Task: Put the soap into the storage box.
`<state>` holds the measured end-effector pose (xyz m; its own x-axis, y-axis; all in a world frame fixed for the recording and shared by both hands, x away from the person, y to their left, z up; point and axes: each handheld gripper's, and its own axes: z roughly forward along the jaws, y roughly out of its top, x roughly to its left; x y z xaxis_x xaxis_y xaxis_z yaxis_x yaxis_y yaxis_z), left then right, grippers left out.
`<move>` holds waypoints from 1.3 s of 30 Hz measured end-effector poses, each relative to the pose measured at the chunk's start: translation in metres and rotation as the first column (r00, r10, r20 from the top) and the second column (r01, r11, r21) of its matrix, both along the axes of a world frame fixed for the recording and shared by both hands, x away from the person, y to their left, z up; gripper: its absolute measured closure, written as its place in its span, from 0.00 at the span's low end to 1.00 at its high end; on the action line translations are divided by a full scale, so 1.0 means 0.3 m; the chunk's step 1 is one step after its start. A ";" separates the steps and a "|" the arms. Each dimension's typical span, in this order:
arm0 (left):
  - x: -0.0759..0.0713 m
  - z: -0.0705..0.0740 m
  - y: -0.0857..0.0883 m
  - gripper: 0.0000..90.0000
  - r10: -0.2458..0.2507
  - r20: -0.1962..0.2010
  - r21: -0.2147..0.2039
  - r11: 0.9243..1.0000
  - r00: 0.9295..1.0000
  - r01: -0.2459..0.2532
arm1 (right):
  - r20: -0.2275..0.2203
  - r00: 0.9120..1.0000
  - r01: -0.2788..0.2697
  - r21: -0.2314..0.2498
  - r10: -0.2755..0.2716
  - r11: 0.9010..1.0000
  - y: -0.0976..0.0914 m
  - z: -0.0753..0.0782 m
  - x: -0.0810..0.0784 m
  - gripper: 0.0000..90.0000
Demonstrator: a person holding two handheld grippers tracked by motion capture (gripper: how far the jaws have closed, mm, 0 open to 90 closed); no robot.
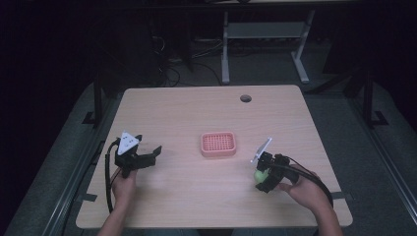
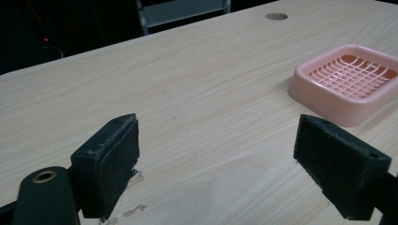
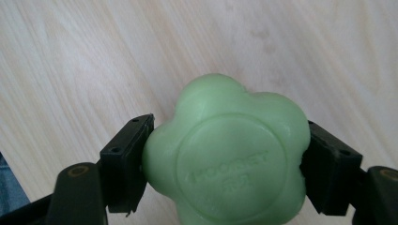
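Right gripper (image 1: 261, 178): you have it clamped on the green soap (image 3: 228, 151), a flower-shaped bar, one jaw against each side. In the right gripper view the bar's embossed face looks at the camera, and the grip is across its width, which likely keeps the lobes from slipping.

Soap: it is in your right gripper, above the table (image 1: 187, 206) at the near right, well apart from the dish. I cannot tell whether it is touching the wood or just off it.

Left gripper (image 1: 149, 156): its jaws stand wide apart with nothing between them. You are holding it low over the near left of the table, pointing toward the middle. It seems parked out of the way, yet near enough to steady the dish if needed.

Pads (image 2: 112, 161): the left gripper's black pads frame bare wood, with a few scuff marks on the surface just beneath the left one.

Dish (image 1: 218, 144): a pink soap dish with a grid floor sits flat at the table's centre, between your two grippers. Nothing is in it. The grid (image 2: 353, 75) looks made to drain, so the soap most likely belongs there.

Next move, as a guess: carry the bar left and forward over the rim, then lower it flat.

Hole (image 1: 245, 98): a round cable port at the far edge.
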<state>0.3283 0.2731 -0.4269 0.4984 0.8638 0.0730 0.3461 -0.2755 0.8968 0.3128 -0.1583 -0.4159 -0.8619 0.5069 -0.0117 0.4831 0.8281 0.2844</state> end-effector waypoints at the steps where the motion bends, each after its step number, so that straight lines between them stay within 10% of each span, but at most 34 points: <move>1: 0.000 0.000 0.001 0.16 0.000 0.000 0.002 1.000 1.000 0.000 | 0.002 1.000 0.000 0.003 0.000 1.000 0.002 0.004 0.005 0.29; 14: 0.003 -0.007 -0.003 0.16 0.004 -0.006 -0.011 1.000 1.000 -0.004 | 0.039 0.999 0.026 0.080 -0.029 0.996 0.012 0.061 0.067 0.29; 39: 0.008 -0.009 0.005 0.16 0.009 -0.014 -0.008 1.000 1.000 -0.009 | 0.045 0.999 0.010 0.086 -0.014 0.996 0.107 0.119 0.199 0.29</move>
<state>0.3306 0.2746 -0.4296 0.4913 0.8690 0.0594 0.3607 -0.2651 0.8942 0.3724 -0.1261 -0.3802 -0.8552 0.5183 -0.0068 0.4781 0.7937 0.3762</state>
